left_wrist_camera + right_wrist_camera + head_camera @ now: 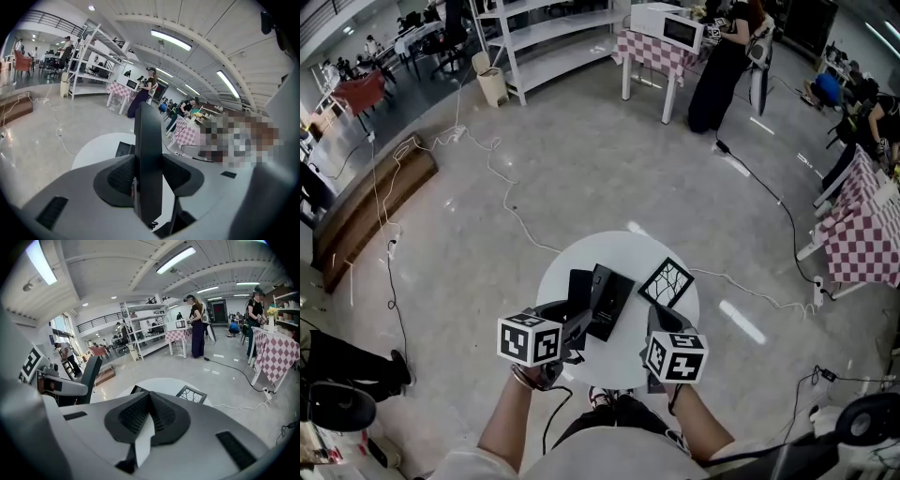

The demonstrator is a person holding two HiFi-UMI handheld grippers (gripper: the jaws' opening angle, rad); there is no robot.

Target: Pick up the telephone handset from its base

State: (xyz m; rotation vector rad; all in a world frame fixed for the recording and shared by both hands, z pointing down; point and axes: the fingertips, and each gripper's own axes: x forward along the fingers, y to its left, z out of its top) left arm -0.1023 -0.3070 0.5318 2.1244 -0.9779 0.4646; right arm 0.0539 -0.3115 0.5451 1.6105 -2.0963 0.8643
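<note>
Left hand-held gripper clamps the handset, seemingly clear of its base (right hand-held gripper closed, empty); pickup looks essentially done.

The person wears a white short-sleeved top over dark trousers. The left gripper and the right gripper share pale grey moulded shells, black ribbed pads and a cube of black-and-white square markers each. A thin black cable hangs beneath the left one.
</note>
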